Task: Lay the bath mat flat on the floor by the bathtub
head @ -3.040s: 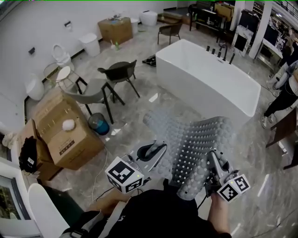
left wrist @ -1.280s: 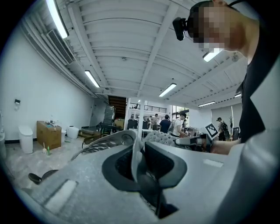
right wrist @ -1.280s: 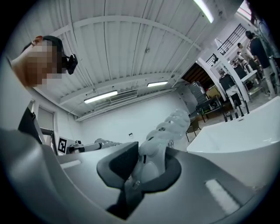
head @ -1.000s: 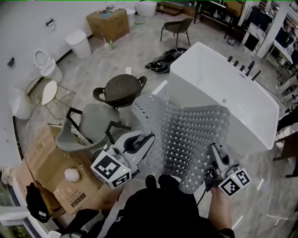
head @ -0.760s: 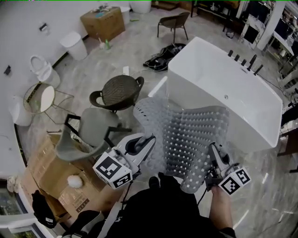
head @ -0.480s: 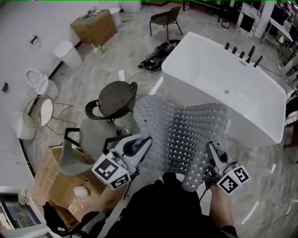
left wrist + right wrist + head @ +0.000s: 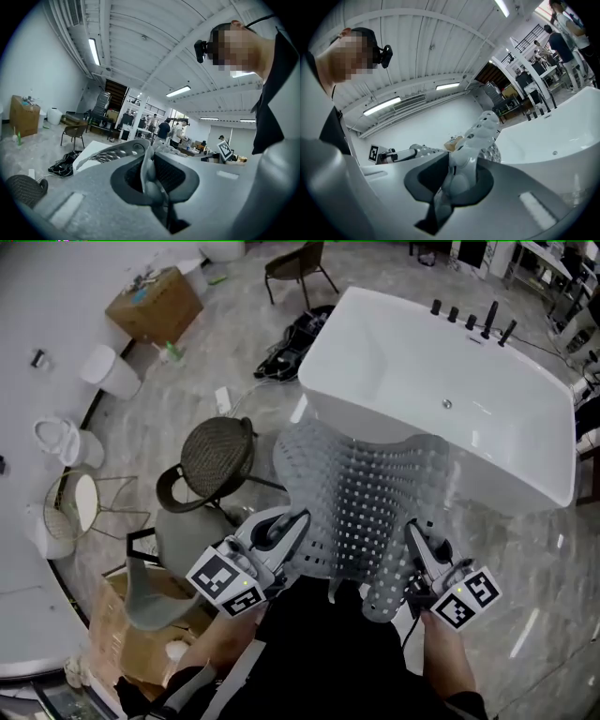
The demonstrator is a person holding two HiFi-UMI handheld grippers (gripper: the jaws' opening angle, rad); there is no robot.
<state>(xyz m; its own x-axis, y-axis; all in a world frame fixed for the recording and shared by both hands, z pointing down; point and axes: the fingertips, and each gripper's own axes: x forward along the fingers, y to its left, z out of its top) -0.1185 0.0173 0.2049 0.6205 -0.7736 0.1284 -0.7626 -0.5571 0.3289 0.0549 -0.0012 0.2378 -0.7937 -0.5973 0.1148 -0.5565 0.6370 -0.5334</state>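
Note:
A translucent grey bath mat (image 7: 375,493) with rows of bumps and holes hangs in the air between my two grippers, its far end curling up toward the white bathtub (image 7: 441,371). My left gripper (image 7: 298,521) holds the mat's near left edge, and its jaws are closing with the mat's edge (image 7: 146,164) pinched between them. My right gripper (image 7: 411,532) grips the near right corner, and its jaws are also closing on the mat (image 7: 480,131). The floor under the mat is hidden by it.
A round dark woven chair (image 7: 217,457) and a grey chair (image 7: 173,545) stand just left of the mat. A black heap of cloth (image 7: 295,334) lies by the tub's far left corner. Cardboard boxes (image 7: 155,304), a white bin (image 7: 108,371) and black taps (image 7: 469,315) are farther off.
The head view has swung toward the bathtub, which now fills the upper right. Both grippers still carry the mat; the chairs have slid to the left and nearer.

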